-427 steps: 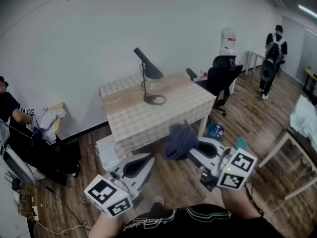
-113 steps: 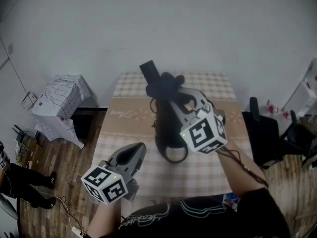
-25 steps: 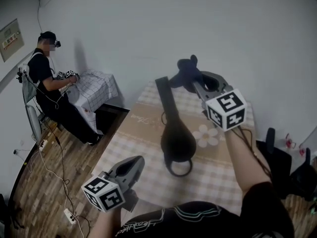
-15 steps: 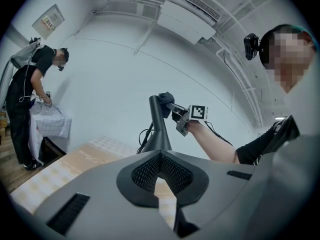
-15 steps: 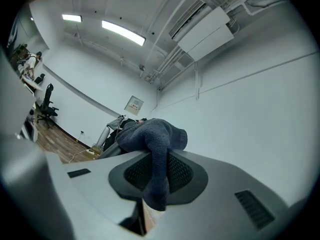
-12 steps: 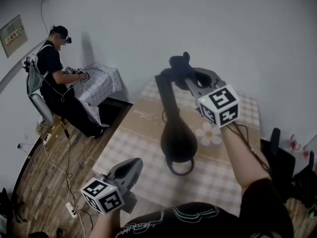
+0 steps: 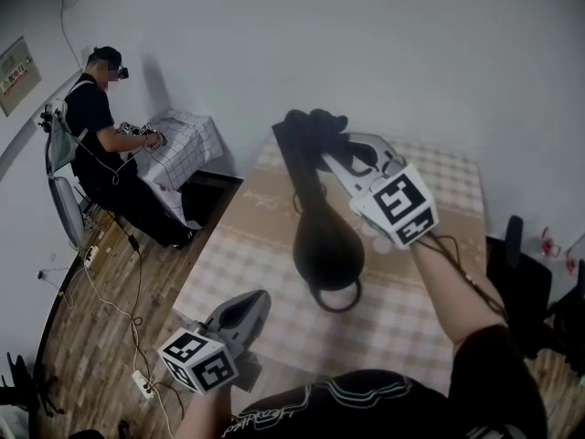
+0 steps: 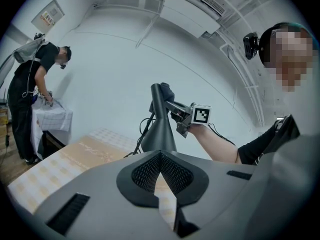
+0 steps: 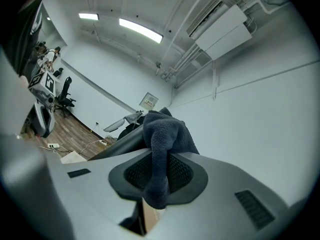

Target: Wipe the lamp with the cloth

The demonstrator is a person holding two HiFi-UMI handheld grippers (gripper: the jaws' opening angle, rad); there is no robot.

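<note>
Shift: right gripper brought cloth against lamp tip.
Fingers: right pinching cloth; left gripper pressed together, empty.
Handling: cloth limp; lamp likely tippy, so wipe lightly.

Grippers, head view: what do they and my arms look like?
Left gripper and right gripper: grey shells, tapered jaws, black mesh pads, each bearing a white cube with black square markers. Dark cable along the right forearm. Black short-sleeved top.

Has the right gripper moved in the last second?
Yes. The right gripper has carried the cloth leftward, from beside the lamp's upper end onto it.
</note>
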